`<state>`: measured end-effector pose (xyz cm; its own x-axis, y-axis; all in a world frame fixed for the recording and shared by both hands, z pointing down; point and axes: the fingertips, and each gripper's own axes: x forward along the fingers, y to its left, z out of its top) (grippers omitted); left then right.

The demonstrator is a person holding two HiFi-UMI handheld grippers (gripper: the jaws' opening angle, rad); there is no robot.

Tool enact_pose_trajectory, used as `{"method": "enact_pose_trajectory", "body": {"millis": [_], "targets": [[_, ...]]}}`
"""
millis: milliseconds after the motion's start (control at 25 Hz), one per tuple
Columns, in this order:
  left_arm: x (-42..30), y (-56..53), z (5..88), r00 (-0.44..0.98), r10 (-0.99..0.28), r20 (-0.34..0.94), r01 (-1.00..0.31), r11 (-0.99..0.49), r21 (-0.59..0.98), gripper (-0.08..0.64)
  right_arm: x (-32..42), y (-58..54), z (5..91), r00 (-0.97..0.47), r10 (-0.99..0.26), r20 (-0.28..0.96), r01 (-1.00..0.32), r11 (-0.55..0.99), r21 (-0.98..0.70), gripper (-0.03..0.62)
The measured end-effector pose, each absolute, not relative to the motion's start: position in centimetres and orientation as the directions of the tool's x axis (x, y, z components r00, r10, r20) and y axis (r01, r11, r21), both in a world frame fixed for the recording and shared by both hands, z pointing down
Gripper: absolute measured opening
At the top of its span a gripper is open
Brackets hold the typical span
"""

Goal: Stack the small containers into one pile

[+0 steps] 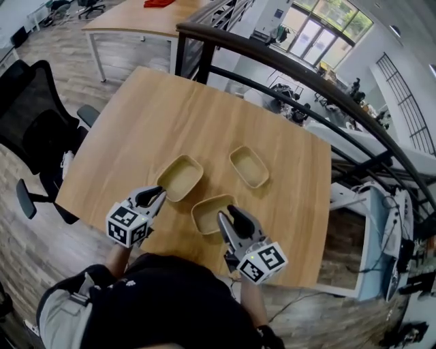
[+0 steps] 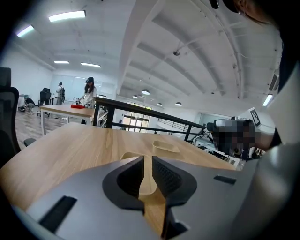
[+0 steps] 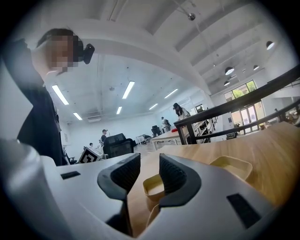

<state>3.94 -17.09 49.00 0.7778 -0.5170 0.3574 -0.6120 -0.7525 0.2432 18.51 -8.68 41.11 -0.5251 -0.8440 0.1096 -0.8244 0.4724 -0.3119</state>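
Note:
Three tan containers lie on the wooden table [image 1: 136, 129]: a left one [image 1: 180, 177], a far right one [image 1: 248, 165] and a near one [image 1: 211, 214]. My left gripper [image 1: 159, 192] is at the left container's near corner. In the left gripper view its jaws [image 2: 146, 161] are shut with only a thin strip of that tan rim [image 2: 149, 180] between the pads. My right gripper [image 1: 227, 213] stands at the near container's right rim. Its jaws [image 3: 150, 164] are open, a clear gap between the pads, and that rim [image 3: 152, 215] shows low between them.
A black office chair [image 1: 27, 129] stands off the table's left side. A black railing [image 1: 272, 61] runs behind the far edge. Another table [image 1: 136, 17] stands farther back. People stand far off in the room [image 2: 89, 91].

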Motion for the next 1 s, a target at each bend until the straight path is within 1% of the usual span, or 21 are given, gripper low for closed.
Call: {"method": "enact_pose_trajectory", "body": {"millis": [400,560,760,1000], "targets": [[3.8,-19.8,50.2,0.767,-0.529,0.362,-0.627,-0.738,0.249,0.054,17.7,-15.0,42.7,-0.575,-0.801,0.167,-0.802,0.511,-0.310,0.123],[3.3,-19.6,50.8,0.760,-0.527,0.381,-0.634,-0.731,0.252,0.072,17.0,-16.6,44.0,-0.602,-0.775,0.193,-0.784,0.527,-0.328,0.123],[2.0,-20.4,51.5,0.726,-0.546,0.418,-0.663,-0.717,0.215,0.113,16.5,-18.8,46.2,-0.610,-0.748,0.264,-0.788,0.534,-0.307,0.132],[1.5,-20.7,53.7,0.707,-0.535,0.462,-0.680,-0.694,0.237,0.152,16.1,-20.2,49.8,-0.604,-0.706,0.369,-0.796,0.511,-0.326,0.147]]}}
